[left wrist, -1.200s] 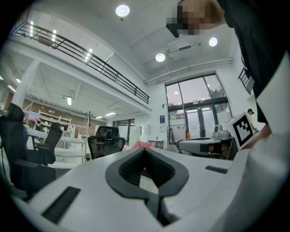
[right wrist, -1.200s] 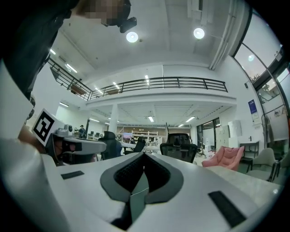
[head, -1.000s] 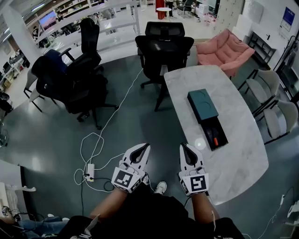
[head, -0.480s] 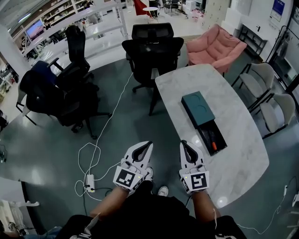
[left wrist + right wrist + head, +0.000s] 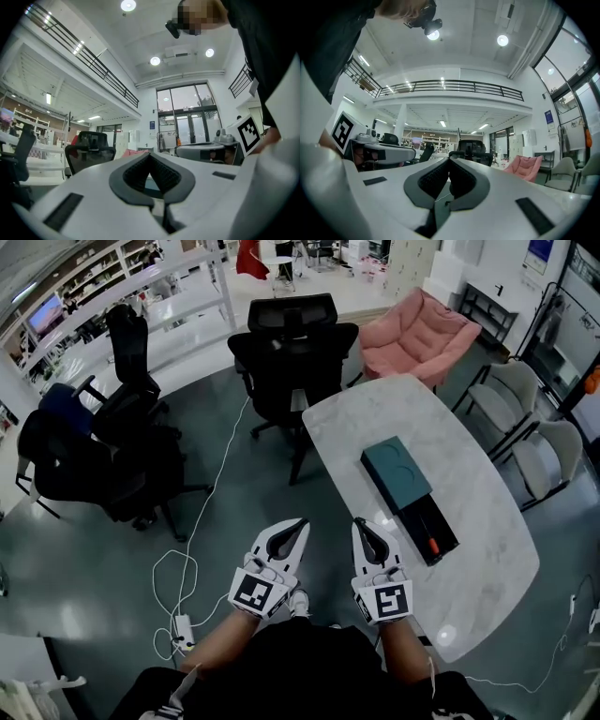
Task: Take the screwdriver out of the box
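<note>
Place: open-plan office, two storeys high.

Around me:
- several black swivel chairs (image 5: pixel 292 348) on a polished grey floor (image 5: pixel 94 559)
- a white marble-look table (image 5: pixel 487 559) at my right
- a pink armchair (image 5: pixel 417 329)
- pale grey chairs (image 5: pixel 548 460) beyond the table
- long white desks (image 5: pixel 178 296) and shelves (image 5: pixel 89 277) at the back, with a lit screen (image 5: pixel 45 315)
- a white cable (image 5: pixel 224 460) trailing over the floor to a power strip (image 5: pixel 183 629)

Overhead:
- an upper gallery with a black railing (image 5: pixel 450 86)
- round ceiling lights (image 5: pixel 502 40)
- tall glass doors (image 5: pixel 187 117)
</note>
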A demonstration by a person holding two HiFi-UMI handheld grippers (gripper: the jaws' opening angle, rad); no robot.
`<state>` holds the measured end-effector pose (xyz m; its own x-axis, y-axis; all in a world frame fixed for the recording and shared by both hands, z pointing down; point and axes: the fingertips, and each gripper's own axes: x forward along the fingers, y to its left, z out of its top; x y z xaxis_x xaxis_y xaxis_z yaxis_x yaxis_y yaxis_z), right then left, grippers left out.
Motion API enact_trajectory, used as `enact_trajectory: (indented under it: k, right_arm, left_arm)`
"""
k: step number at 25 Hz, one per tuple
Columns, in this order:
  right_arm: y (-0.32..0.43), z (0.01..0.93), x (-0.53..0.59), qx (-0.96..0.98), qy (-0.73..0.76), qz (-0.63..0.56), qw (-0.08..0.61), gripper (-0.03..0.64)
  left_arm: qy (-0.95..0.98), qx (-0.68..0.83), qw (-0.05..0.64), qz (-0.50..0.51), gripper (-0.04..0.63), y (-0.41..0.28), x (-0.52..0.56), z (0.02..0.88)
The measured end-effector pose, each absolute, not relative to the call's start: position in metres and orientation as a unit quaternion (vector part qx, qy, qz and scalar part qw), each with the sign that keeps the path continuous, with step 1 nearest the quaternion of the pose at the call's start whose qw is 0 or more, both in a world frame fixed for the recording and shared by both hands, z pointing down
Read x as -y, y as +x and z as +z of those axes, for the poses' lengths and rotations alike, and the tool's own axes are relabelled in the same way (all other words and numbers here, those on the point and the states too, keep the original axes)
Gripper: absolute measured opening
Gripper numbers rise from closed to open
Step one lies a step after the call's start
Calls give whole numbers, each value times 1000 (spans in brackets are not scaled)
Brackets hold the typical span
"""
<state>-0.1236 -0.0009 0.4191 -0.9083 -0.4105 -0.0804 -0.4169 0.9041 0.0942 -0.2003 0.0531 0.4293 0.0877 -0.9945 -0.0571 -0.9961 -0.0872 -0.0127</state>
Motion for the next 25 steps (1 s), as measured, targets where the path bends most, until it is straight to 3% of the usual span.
enact_trajectory:
  k: [7,25]
  right_arm:
    - [-114,426,23,-963,-265,56,9,23]
    - [-11,452,131,-935,-355,21,-1,23]
  left_arm:
    - [-776,-631,17,15,4,-204,-24,435]
    - [-840,-543,5,-17,3,-128,113,451]
